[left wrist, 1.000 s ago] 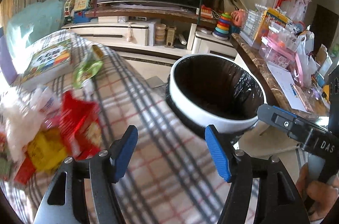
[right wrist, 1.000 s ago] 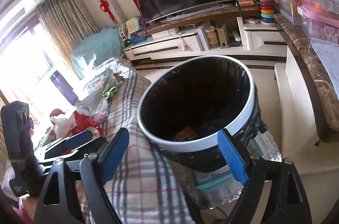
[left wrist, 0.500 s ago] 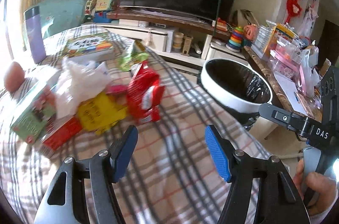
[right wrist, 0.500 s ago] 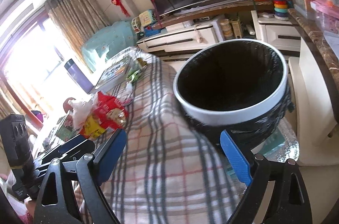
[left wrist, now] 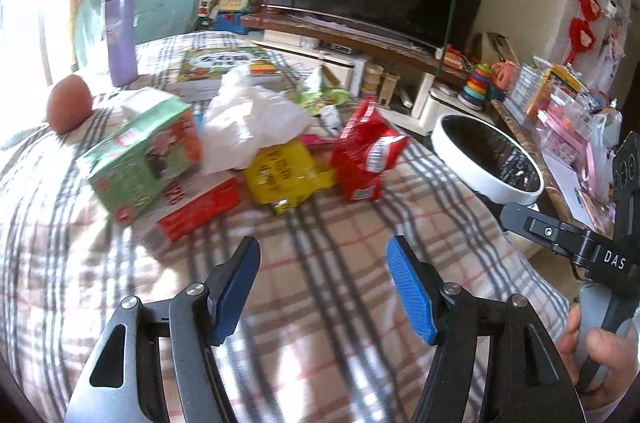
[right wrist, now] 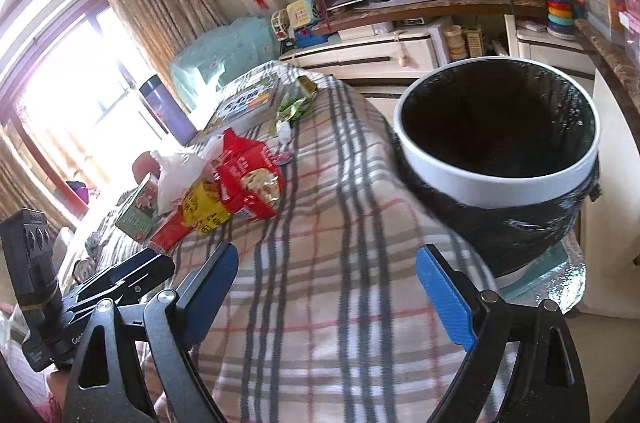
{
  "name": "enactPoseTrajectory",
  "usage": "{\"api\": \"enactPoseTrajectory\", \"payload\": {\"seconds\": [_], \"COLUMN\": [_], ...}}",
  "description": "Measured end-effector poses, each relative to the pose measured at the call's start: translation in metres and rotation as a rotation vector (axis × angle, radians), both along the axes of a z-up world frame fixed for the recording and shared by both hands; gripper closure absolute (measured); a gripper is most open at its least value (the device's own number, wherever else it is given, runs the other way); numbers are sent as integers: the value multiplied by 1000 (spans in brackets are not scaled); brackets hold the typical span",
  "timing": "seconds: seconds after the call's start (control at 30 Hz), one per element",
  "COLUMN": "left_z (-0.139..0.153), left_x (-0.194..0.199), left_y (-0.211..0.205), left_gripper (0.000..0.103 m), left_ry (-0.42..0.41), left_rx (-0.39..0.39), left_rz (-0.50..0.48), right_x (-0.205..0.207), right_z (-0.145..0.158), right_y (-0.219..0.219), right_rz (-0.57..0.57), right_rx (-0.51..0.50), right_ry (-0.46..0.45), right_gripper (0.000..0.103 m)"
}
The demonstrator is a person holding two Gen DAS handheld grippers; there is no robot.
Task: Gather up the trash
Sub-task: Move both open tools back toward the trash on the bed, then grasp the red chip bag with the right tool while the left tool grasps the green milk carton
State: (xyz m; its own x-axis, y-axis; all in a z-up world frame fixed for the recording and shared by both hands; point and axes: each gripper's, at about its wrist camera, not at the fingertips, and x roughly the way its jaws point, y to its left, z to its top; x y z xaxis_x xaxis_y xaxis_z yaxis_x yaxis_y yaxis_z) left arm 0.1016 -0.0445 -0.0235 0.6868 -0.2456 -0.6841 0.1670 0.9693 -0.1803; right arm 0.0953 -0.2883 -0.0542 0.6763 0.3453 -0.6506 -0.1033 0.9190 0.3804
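Trash: a loose heap of wrappers and boxes is seen on the plaid-covered counter (left wrist: pixel 340 255), well left of the bin.
Red snack bag (left wrist: pixel 366 153): it is lying at the right edge of the heap, nearest the bin, touching the yellow wrapper (left wrist: pixel 282 175).
White plastic bag (left wrist: pixel 254 121): it is crumpled on top of the heap, behind the yellow wrapper.
Green carton (left wrist: pixel 142 159): it is tilted, resting on a red box (left wrist: pixel 192 213) at the left of the heap.
Green wrapper (left wrist: pixel 320 97): it is set apart behind the heap, near a picture book (left wrist: pixel 216 65).
Trash bin (right wrist: pixel 500 159): a white rim and a black liner are shown; it stands just beside the right edge of the counter, and its inside is too dark to be made out.
Left claw (left wrist: pixel 324 287): its jaws are spread wide with nothing between them; it is held above bare cloth, short of the heap.
Right claw (right wrist: pixel 332 297): its jaws are likewise parted and empty, over the cloth, with the bin ahead to its right.
Right hand (left wrist: pixel 596 355): it is wrapped round the handle of the right claw.
Other things: a purple flask (left wrist: pixel 120 35) is stood upright at the far left, with a reddish round object (left wrist: pixel 68 103) in front of it.
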Motion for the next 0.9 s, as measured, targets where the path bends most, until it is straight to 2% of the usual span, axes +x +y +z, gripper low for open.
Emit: {"api": "enactPoseTrajectory", "payload": {"seconds": [0.53,0.9], "left_z": [-2,-5], "left_x": [-2,27], "left_y": [69,105], "left_gripper": [37,30], "left_ry": [18,32], "left_rx": [-28,-14], "left_rz": [151,200], "right_x": [27,56], "right_z": [-5,-7], "right_y": [64,86], "right_rz": [109,104], "right_rx": [-41,-70], "right_ry": [-8,-16], "right_gripper": [11,12]}}
